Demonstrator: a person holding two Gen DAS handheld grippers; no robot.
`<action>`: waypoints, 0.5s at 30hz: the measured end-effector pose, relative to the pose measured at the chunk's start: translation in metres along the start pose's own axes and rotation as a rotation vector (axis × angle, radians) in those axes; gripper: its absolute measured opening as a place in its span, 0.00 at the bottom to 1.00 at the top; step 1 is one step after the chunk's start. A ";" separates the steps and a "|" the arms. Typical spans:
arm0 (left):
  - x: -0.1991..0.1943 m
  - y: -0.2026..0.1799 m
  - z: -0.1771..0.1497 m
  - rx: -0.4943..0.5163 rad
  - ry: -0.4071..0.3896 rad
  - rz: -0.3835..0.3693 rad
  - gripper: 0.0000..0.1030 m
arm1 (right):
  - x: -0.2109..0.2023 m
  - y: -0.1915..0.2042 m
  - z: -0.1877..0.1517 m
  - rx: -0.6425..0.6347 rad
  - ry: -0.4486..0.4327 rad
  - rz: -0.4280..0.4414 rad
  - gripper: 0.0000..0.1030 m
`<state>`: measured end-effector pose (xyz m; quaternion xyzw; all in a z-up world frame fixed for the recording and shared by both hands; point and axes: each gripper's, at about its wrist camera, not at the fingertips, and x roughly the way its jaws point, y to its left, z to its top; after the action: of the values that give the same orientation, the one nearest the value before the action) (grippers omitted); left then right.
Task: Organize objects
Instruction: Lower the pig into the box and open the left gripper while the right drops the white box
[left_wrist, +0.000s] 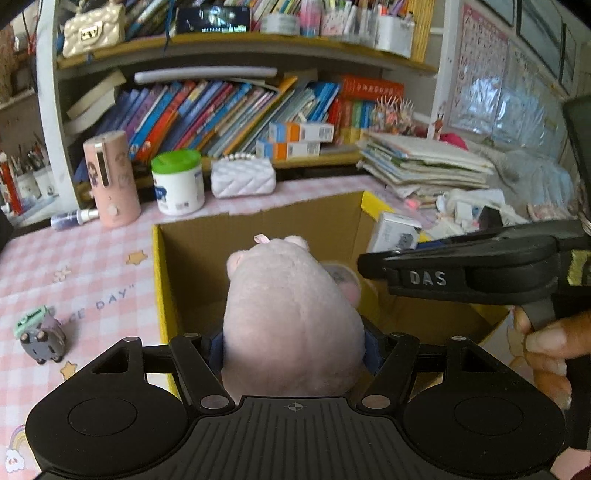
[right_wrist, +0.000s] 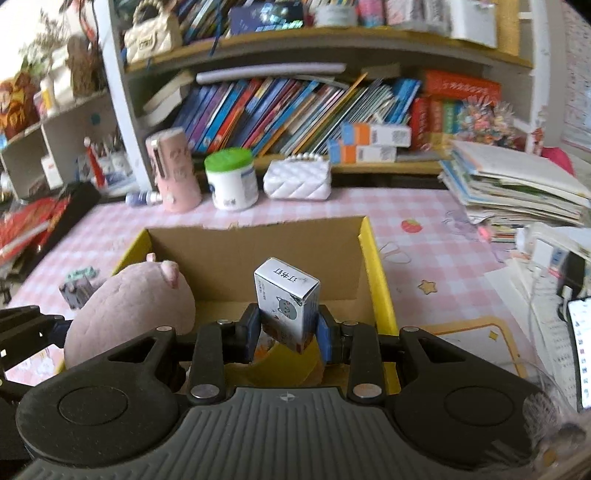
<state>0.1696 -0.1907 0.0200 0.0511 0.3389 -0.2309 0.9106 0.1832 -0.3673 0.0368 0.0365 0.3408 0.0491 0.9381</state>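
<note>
My left hand-held gripper (left_wrist: 293, 345) squeezes plush pig (left_wrist: 291, 317), right hand-held gripper (right_wrist: 288, 334) clamps small carton (right_wrist: 286, 302), both above cardboard box (right_wrist: 258, 240). Risk: hand-held grippers collide, carton slips from tilted grip.

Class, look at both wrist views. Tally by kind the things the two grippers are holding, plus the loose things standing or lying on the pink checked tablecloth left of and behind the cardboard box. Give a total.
Pink plush toy: 1
Small cat-print box: 1
Quilted white purse: 1
Green-lidded white tub: 1
Pink cylinder: 1
Small spray bottle: 1
Small grey toy: 1
Total: 7
</note>
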 end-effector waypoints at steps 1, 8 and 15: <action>0.002 0.000 0.000 0.000 0.007 -0.001 0.66 | 0.004 -0.001 0.001 -0.009 0.011 0.007 0.28; 0.014 -0.004 -0.004 -0.003 0.055 0.007 0.71 | 0.030 0.002 0.009 -0.099 0.076 0.036 0.29; 0.013 -0.008 -0.005 0.009 0.040 0.031 0.73 | 0.035 0.006 0.017 -0.108 0.074 0.077 0.28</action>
<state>0.1721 -0.2017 0.0083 0.0650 0.3553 -0.2169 0.9069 0.2201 -0.3583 0.0280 -0.0029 0.3703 0.1049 0.9230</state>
